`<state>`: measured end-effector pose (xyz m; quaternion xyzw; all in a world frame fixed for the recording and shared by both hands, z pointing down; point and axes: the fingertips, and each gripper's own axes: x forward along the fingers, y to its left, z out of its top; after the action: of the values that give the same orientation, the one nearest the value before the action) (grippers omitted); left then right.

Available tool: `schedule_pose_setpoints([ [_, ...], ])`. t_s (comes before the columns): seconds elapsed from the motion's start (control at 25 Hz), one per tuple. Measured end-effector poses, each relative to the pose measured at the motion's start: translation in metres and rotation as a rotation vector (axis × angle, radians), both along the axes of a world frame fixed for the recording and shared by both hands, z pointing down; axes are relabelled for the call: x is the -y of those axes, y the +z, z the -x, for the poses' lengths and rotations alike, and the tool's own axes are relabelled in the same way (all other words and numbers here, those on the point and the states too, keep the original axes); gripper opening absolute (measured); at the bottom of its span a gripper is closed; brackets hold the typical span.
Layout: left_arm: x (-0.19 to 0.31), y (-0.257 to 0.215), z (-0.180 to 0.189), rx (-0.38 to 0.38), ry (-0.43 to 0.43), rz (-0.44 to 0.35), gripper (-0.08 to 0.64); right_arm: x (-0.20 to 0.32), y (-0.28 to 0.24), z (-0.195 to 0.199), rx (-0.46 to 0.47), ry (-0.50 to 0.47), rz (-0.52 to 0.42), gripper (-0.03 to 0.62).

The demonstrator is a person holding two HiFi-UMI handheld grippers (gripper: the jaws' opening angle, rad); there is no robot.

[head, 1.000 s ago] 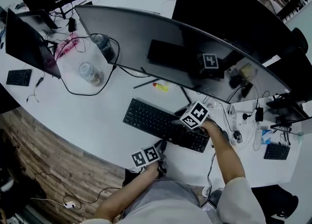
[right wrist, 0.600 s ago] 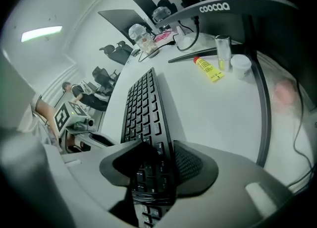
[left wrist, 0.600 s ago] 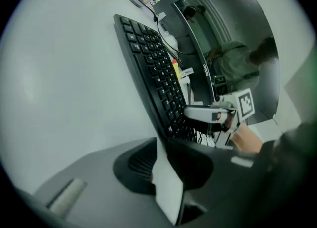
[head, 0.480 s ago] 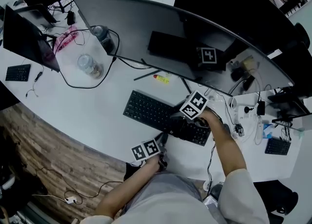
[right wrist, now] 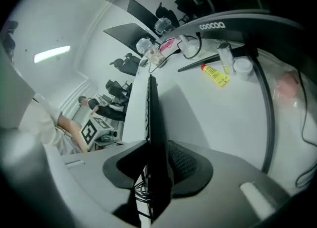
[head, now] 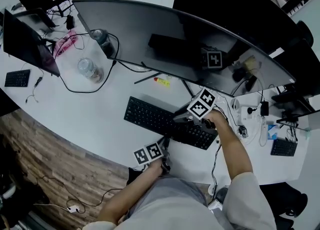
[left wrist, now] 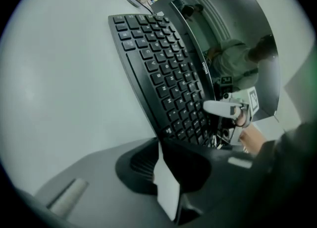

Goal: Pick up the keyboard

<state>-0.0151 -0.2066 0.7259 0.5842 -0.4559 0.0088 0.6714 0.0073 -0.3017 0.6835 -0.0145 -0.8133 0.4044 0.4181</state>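
A black keyboard lies on the white desk in front of a curved monitor. My right gripper is at the keyboard's far edge near its right end. In the right gripper view the keyboard stands edge-on between the jaws of the right gripper, which are closing, and both pads touch it. My left gripper sits at the keyboard's near edge. In the left gripper view the keyboard runs into the left gripper. A pale strip shows between its jaws, and its grip is unclear.
A yellow tube and a black pen lie under the monitor. A glass jar and a looping cable are at the left. Plugs and cables crowd the right. Small keyboards lie at the far left and far right.
My right gripper has risen a little and turned at the keyboard's far edge, and a shadow now shows behind that edge. The left gripper has stayed put.
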Motion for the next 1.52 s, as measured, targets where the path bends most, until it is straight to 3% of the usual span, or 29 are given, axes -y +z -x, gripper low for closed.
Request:
schedule_pose_setpoints([
  [0.2,-0.002,0.0,0.0,0.013,-0.001,0.008,0.0,-0.021,-0.015,0.007,0.008,-0.094,0.061,0.141],
  [0.44,-0.001,0.0,0.003,0.007,-0.007,-0.005,0.0,-0.056,0.009,0.009,-0.139,-0.299,0.023,0.14],
  [0.72,-0.006,0.0,0.004,0.01,-0.008,-0.008,0.0,-0.072,0.015,0.019,-0.121,-0.28,0.089,0.127],
  [1.12,-0.008,0.0,0.008,-0.006,-0.019,-0.009,0.0,-0.08,0.026,0.021,-0.188,-0.33,0.068,0.1],
  [1.52,-0.009,0.001,0.012,-0.004,-0.037,-0.011,0.0,-0.08,0.028,0.021,-0.208,-0.238,0.059,0.083],
])
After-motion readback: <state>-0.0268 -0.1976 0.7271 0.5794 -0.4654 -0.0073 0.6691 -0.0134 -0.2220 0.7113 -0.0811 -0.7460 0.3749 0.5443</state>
